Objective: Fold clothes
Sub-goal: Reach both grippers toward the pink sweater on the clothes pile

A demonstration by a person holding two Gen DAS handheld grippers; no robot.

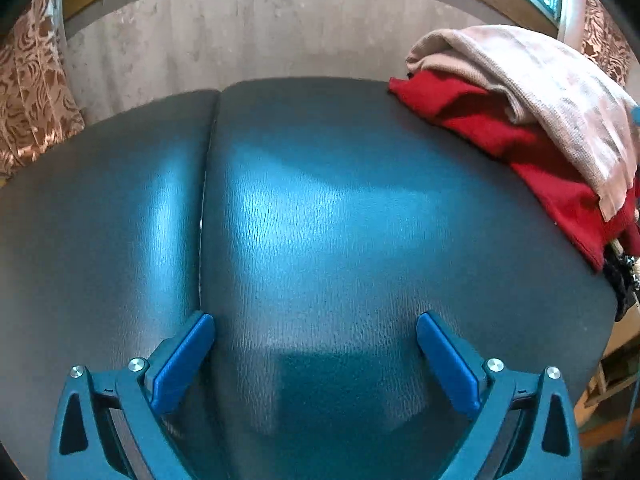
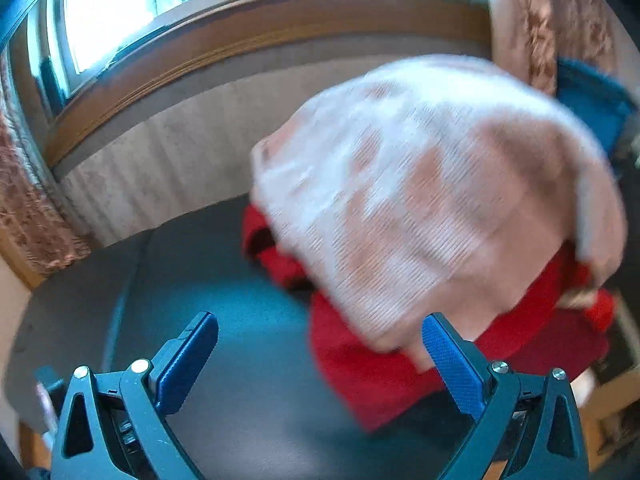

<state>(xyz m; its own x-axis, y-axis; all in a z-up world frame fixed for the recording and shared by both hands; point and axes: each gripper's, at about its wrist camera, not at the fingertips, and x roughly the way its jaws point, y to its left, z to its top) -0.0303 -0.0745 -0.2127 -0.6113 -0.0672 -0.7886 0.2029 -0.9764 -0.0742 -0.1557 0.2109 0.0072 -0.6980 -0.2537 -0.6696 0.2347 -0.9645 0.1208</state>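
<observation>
Both the left gripper (image 1: pixel 316 354) and right gripper (image 2: pixel 320 356) stand wide, holding nothing, over a dark grained mat (image 1: pixel 320 220). At the far right a pale ribbed knit towel (image 1: pixel 560 100) lies crumpled on soft red cloth (image 1: pixel 500 128).

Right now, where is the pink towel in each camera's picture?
Left wrist view: the pink towel is at the upper right, draped over the red cloth at the far right of the dark table.
Right wrist view: it fills the middle and right, blurred, just beyond the right gripper.
Shared landmark: the red cloth under it.
</observation>
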